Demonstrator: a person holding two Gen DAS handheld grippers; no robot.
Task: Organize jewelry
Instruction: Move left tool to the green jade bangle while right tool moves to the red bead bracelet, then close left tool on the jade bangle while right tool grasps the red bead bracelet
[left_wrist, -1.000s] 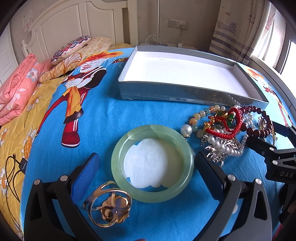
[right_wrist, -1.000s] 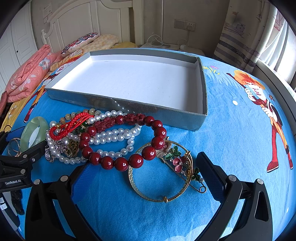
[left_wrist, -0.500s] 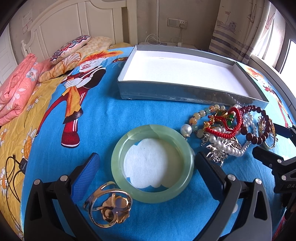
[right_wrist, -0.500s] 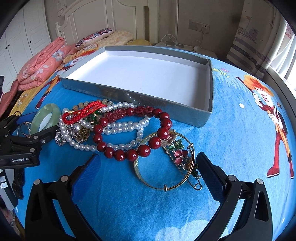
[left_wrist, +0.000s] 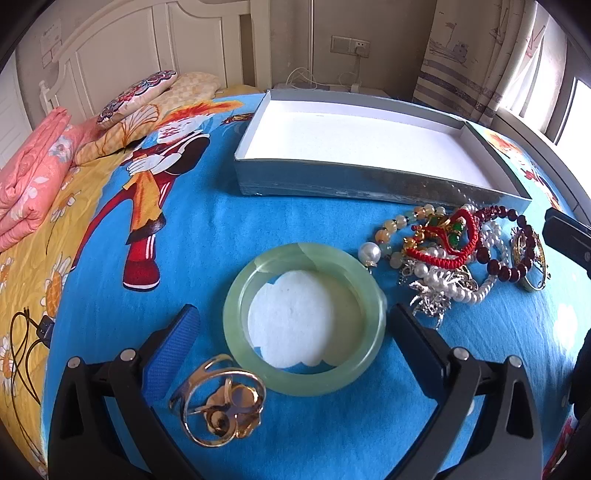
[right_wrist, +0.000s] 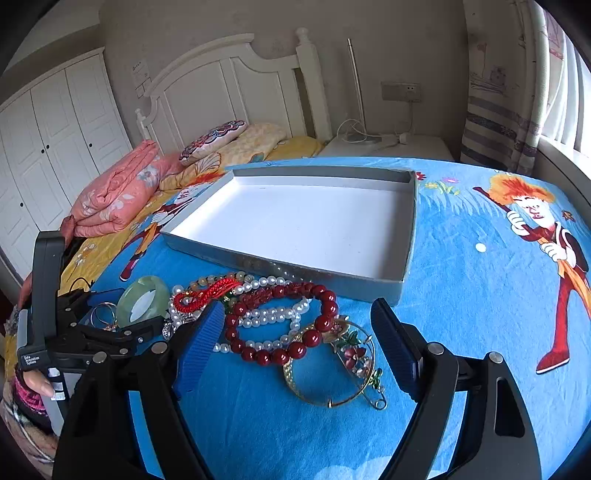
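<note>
- Since a second ago the right hand-held gripper (right_wrist: 297, 347) has risen and tilted up, so its view now takes in the headboard and wardrobe; the left hand-held gripper (left_wrist: 291, 332) stays where it was, and none of the jewelry has shifted.
- Left hand-held gripper: fingers spread wide, holding nothing, one finger on each side of the green jade bangle (left_wrist: 304, 319), which lies flat on the blue bedspread (left_wrist: 207, 236).
- Just beside the bangle, close to the left finger, lies a gold ring (left_wrist: 219, 402) with a flower-shaped top.
- Right hand-held gripper: also wide open and empty, hanging over the tangled pile of jewelry.
- That pile holds a dark red bead bracelet (right_wrist: 284, 323), a white pearl strand (right_wrist: 269, 317), a red cord bracelet (right_wrist: 205, 293) and a gold bangle (right_wrist: 332, 369) with a flowered pin across it; the red beads overlap the gold bangle's rim.
- Pile and jade bangle sit on the bedspread just in front of the shallow grey box (right_wrist: 406, 236) with a white floor, with nothing in it.
- Folded pink quilt (right_wrist: 114, 194) and a patterned pillow (right_wrist: 212, 138) lie near the headboard.
</note>
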